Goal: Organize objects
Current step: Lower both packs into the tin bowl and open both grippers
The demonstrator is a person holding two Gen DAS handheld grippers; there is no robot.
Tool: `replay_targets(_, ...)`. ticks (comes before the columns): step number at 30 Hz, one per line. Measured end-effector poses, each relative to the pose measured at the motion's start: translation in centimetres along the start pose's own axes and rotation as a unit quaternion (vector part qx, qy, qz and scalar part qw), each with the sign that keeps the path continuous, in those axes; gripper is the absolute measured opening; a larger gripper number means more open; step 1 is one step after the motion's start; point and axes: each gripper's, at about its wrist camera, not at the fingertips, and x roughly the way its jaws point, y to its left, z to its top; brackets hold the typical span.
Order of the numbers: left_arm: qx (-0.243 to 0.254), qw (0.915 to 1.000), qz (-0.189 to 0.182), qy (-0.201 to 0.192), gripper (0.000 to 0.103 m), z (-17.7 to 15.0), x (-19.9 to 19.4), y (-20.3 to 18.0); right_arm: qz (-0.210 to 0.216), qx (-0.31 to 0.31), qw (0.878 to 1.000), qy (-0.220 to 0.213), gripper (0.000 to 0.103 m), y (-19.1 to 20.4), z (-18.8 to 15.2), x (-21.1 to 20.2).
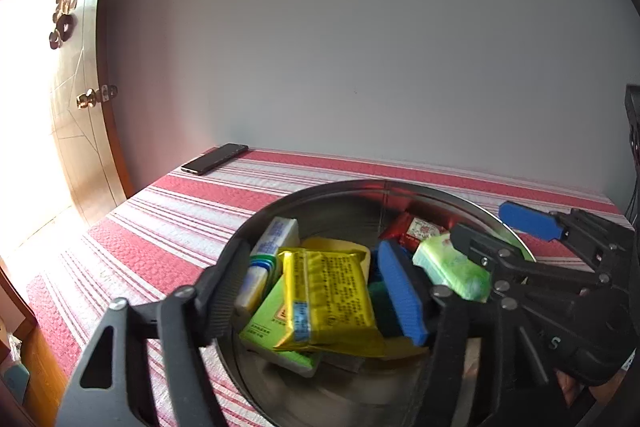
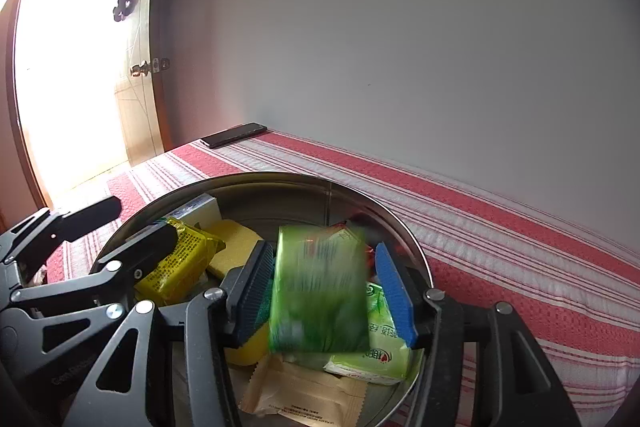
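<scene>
A round metal bowl (image 1: 320,187) (image 2: 280,177) on the striped cloth holds several packets. My left gripper (image 1: 316,275) stands open over it. A yellow foil packet (image 1: 328,299) lies on the pile between its fingers, with a gap at the black finger (image 1: 224,291). My right gripper (image 2: 322,263) is open too. A blurred green packet (image 2: 320,291) sits between its pads, apart from the blue pad (image 2: 394,295). Each gripper shows in the other's view, the right gripper (image 1: 486,223) at the bowl's right side and the left gripper (image 2: 136,223) at its left.
In the bowl lie a white and blue tube (image 1: 276,239), a light green box (image 1: 272,323), red sachets (image 1: 416,227), a yellow sponge (image 2: 236,243), a beige sachet (image 2: 304,391) and another green pack (image 2: 380,343). A phone (image 1: 214,159) lies at the cloth's far left corner, near a wooden door (image 1: 80,131).
</scene>
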Motion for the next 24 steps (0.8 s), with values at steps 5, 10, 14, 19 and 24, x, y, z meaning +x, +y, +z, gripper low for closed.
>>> replay_targets(5,0.005,0.9999,0.002,-0.010,0.091,0.1,-0.6,0.4,-0.008,0.023,1.000,-0.015,0.071,-0.9,-0.1,-1.1)
replay_targets(10,0.010,0.9998,0.001,-0.018,0.099,0.2,-1.4,0.4,-0.007,0.029,0.999,-0.020,0.071,-0.9,0.1,-1.9)
replay_targets(14,0.003,0.9997,0.011,-0.021,0.099,0.3,-1.9,0.9,-0.003,0.026,0.999,-0.025,0.071,-0.5,0.2,-2.4)
replay_targets(19,-0.015,0.9994,0.024,-0.020,0.099,0.6,-2.2,2.1,0.001,0.016,0.999,-0.029,0.071,0.3,0.4,-2.7)
replay_targets(24,-0.022,0.9989,0.035,-0.022,0.103,0.7,-2.1,2.8,0.007,0.016,0.999,-0.030,0.071,0.6,0.4,-2.7)
